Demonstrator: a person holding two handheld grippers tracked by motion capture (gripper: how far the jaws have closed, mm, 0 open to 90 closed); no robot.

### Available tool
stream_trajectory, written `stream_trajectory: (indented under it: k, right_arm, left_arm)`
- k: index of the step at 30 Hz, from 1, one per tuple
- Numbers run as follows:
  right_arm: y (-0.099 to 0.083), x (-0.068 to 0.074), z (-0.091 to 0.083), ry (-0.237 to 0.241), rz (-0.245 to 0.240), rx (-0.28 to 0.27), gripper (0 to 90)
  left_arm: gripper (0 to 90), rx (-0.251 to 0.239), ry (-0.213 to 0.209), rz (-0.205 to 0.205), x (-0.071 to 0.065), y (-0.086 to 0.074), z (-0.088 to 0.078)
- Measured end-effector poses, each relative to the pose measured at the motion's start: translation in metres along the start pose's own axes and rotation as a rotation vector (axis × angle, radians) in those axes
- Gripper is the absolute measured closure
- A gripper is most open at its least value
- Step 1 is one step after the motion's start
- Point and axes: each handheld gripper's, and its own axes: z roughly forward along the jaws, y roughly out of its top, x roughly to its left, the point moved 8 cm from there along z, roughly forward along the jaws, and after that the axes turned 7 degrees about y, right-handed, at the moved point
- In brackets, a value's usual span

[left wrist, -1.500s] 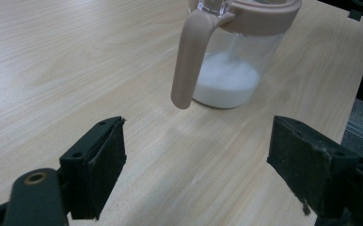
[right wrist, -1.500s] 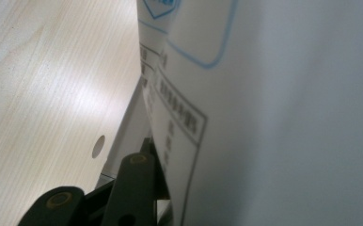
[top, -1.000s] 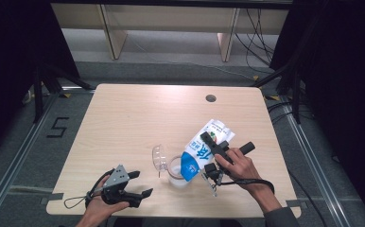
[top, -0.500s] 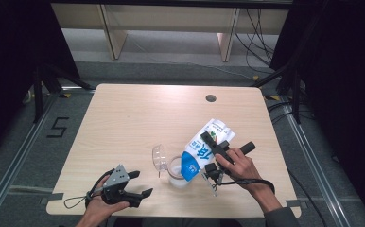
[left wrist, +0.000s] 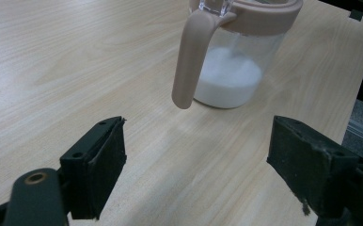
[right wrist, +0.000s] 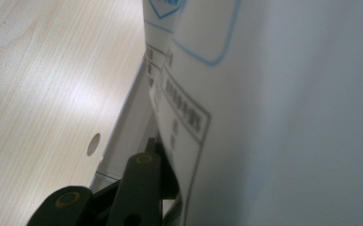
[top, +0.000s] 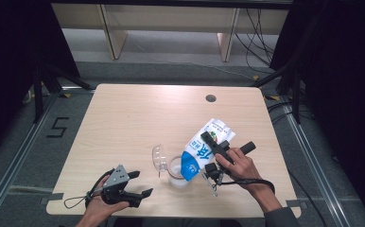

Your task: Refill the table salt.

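Note:
A white and blue pack [top: 200, 145] hangs tilted over the table, its lower blue end at the mouth of a clear jar [top: 177, 171]. My right gripper [top: 210, 152] is shut on the pack's side. In the right gripper view the pack [right wrist: 288, 117] is close up, with one black finger [right wrist: 142, 183] pressed to it. The jar [left wrist: 231, 70] has a pinkish rim and handle and holds white grains; its flip lid [top: 159, 156] stands open to the left. My left gripper [top: 140, 183] rests near the table's front left, open, with nothing between its pads [left wrist: 97, 165].
The light wooden table [top: 138, 118] has a round cable hole [top: 211, 98] at its far right. The front edge runs just below both hands. Black cables trail from each gripper. Shelving legs stand on the floor beyond the table.

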Motion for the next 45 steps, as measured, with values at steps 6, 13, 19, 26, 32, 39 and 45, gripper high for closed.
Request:
stream_trajectory:
  k: [6, 13, 19, 26, 32, 39, 45]
  right_arm:
    - [0.0001, 0.0004, 0.0001, -0.004, 0.002, 0.001, 70.8]
    - [-0.0004, 0.0006, -0.0001, 0.001, 0.004, 0.003, 71.4]
    - [0.0000, 0.0001, -0.0002, 0.000, 0.001, 0.001, 71.9]
    - [0.0007, -0.0016, -0.0003, -0.006, -0.017, -0.001, 72.7]
    - [0.0010, -0.0016, -0.0006, -0.007, -0.020, -0.001, 73.1]
    - [0.0010, -0.0020, -0.0007, -0.006, -0.023, -0.001, 74.1]
    - [0.0004, -0.0004, -0.0011, 0.008, -0.015, 0.007, 74.9]
  left_arm:
    - [18.8, 0.000, 0.000, 0.000, 0.0001, 0.0000, 0.0000]
    - [18.8, 0.000, 0.000, 0.002, 0.0002, 0.0000, 0.0001]
    - [18.8, 0.000, 0.001, 0.000, 0.0001, -0.0001, 0.0000]
    - [18.8, 0.000, 0.000, 0.000, 0.0000, -0.0001, 0.0000]
    - [18.8, 0.001, 0.000, -0.003, -0.0003, -0.0001, 0.0000]
    - [18.8, 0.001, 0.000, -0.001, -0.0002, -0.0002, 0.0000]
    - [18.9, 0.000, -0.002, 0.002, -0.0002, -0.0001, 0.0000]
